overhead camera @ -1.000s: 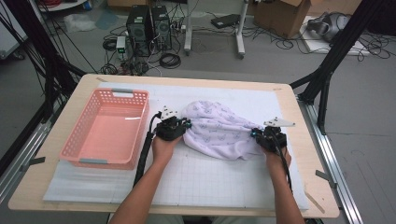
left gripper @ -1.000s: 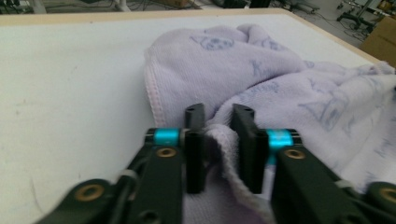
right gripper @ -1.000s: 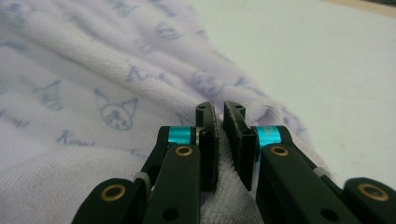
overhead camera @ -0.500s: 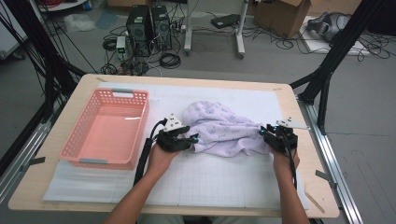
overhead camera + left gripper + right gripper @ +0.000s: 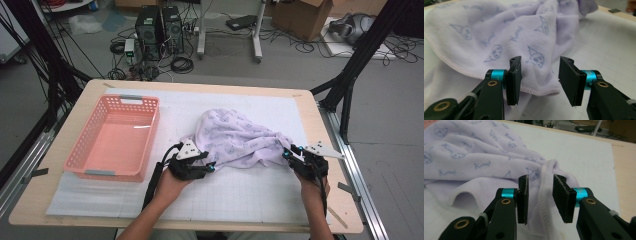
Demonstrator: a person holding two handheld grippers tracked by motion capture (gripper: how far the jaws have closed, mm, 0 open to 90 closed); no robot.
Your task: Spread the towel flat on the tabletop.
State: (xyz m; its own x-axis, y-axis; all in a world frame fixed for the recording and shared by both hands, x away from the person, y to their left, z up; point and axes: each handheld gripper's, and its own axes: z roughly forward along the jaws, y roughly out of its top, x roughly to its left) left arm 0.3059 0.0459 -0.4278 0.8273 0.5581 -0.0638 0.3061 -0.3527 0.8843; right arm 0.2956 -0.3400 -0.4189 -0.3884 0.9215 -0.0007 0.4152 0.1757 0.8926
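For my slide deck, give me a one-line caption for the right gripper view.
Right gripper with jaws open around a bunched hem of the lilac printed towel on the white mat.

Overhead view; two close views, shared towel (image 5: 240, 140).

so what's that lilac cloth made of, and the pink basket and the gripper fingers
The lilac cloth looks like soft microfibre or fleece terry: fuzzy matte nap, stitched hem, printed blue cat faces. The pink basket seems moulded plastic, smooth with a slight sheen and perforated walls. The left gripper fingers appear to be matte black rubber or foam pads on hard black arms.
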